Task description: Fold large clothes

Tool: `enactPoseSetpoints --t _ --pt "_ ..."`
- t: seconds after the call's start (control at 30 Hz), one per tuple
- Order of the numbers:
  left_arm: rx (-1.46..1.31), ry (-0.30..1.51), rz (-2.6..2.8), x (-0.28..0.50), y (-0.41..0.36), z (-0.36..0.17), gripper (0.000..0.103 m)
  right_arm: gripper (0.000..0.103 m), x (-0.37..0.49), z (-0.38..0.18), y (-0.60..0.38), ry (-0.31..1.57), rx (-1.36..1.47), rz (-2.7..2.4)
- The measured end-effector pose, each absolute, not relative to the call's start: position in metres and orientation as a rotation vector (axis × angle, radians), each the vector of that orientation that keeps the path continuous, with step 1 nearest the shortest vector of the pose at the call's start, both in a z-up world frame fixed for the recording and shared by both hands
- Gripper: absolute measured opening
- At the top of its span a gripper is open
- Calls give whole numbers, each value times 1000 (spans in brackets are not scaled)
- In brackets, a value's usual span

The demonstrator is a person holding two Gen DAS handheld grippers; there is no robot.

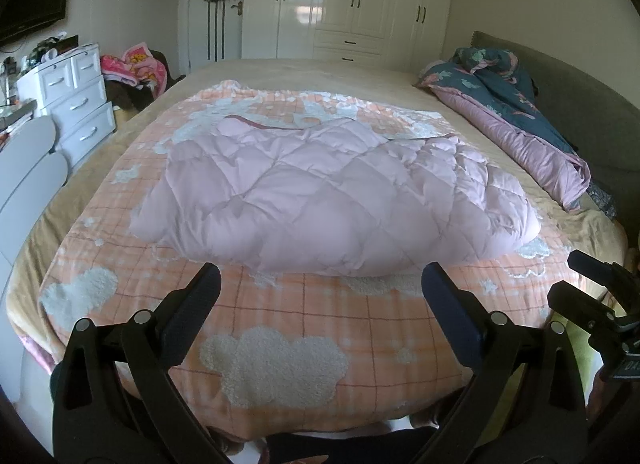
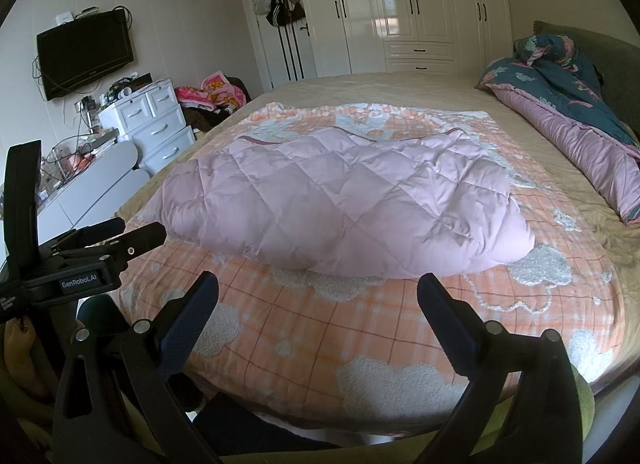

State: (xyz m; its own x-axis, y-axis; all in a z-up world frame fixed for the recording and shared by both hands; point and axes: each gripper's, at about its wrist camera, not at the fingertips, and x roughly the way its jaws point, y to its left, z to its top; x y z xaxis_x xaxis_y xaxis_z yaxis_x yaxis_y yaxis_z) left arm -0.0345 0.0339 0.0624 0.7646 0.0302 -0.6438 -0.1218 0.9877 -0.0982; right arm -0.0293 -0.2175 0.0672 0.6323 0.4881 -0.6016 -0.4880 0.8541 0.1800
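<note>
A large pale pink quilted garment (image 1: 320, 192) lies folded in a puffy bundle on the peach checked blanket (image 1: 304, 328) in the middle of the bed; it also shows in the right wrist view (image 2: 344, 200). My left gripper (image 1: 322, 280) is open and empty, hovering over the blanket just short of the bundle's near edge. My right gripper (image 2: 318, 288) is open and empty, also just short of that edge. The left gripper (image 2: 136, 234) also shows at the left of the right wrist view, and the right gripper (image 1: 572, 276) at the right of the left wrist view.
A rolled dark floral and mauve duvet (image 1: 516, 112) lies along the grey headboard (image 1: 592, 104) on the right. White drawers (image 1: 76, 104) and a clothes heap (image 1: 136, 68) stand left of the bed. White wardrobes (image 1: 352, 0) line the far wall.
</note>
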Motion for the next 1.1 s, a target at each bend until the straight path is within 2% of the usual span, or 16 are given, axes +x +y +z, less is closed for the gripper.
enactPoseSetpoints --t 1.1 --pt "-128 695 99 -33 32 64 94 99 -29 66 -216 692 -3 556"
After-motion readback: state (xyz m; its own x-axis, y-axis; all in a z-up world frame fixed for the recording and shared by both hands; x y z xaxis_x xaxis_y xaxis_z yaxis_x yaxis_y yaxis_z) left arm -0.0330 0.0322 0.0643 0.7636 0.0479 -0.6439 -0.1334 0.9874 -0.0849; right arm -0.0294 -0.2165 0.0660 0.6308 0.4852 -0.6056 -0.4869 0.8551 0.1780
